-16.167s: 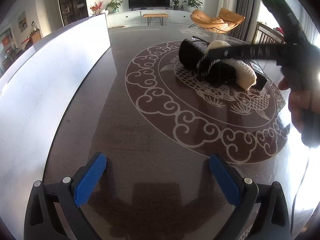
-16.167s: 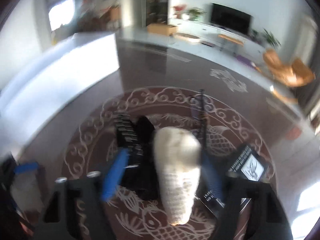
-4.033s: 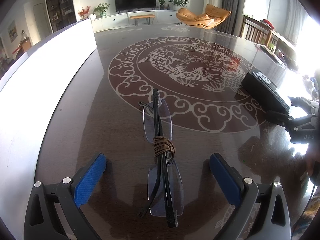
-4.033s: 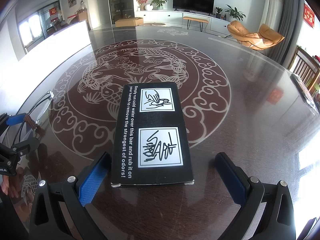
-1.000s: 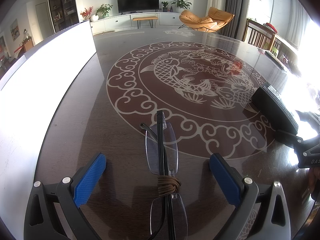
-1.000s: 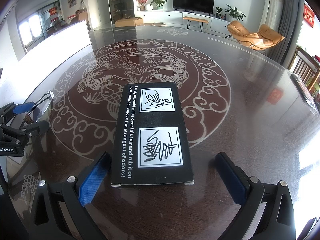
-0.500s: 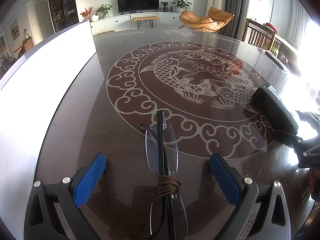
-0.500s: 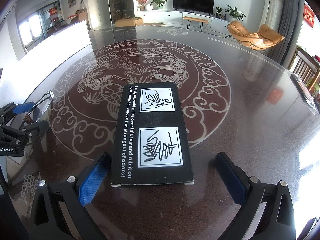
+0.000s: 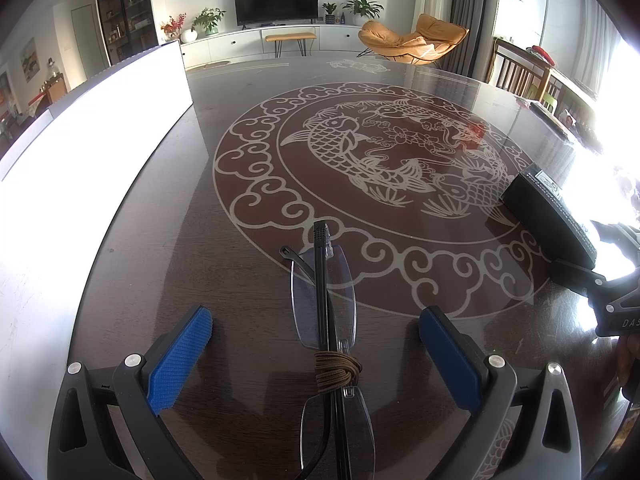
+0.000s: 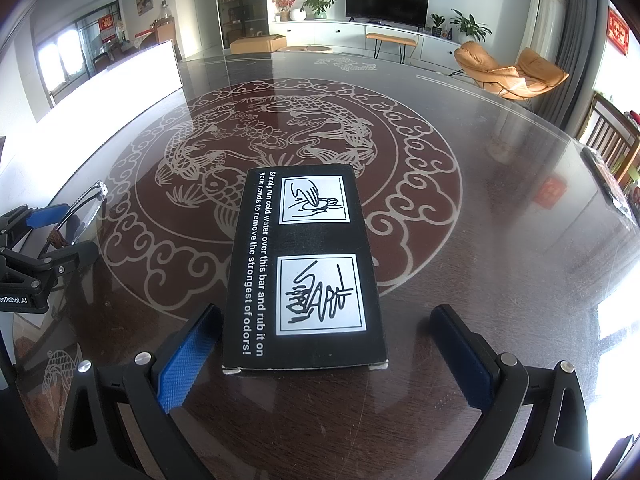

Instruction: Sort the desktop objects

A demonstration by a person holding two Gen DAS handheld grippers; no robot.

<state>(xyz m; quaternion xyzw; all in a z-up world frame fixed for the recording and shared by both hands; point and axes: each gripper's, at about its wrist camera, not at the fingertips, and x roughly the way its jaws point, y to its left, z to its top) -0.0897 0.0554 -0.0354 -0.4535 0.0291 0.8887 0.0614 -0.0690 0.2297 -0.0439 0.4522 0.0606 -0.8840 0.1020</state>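
Left wrist view shows my left gripper [image 9: 316, 356] spread wide with nothing in it. The folded glasses [image 9: 326, 320], tied with a brown cord [image 9: 336, 372], lie flat on the bench [image 9: 160, 240] right between the blue pads [image 9: 182, 356].

My right gripper [image 10: 320, 356] is spread wide too. The black box [image 10: 306, 268] lies flat between its pads, and the left pad is almost touching the box's edge.

To do this well, I think I should close slowly on the frame near the cord, not on the thin lenses. For the box, I should center it first, then squeeze its long sides evenly so it doesn't twist.
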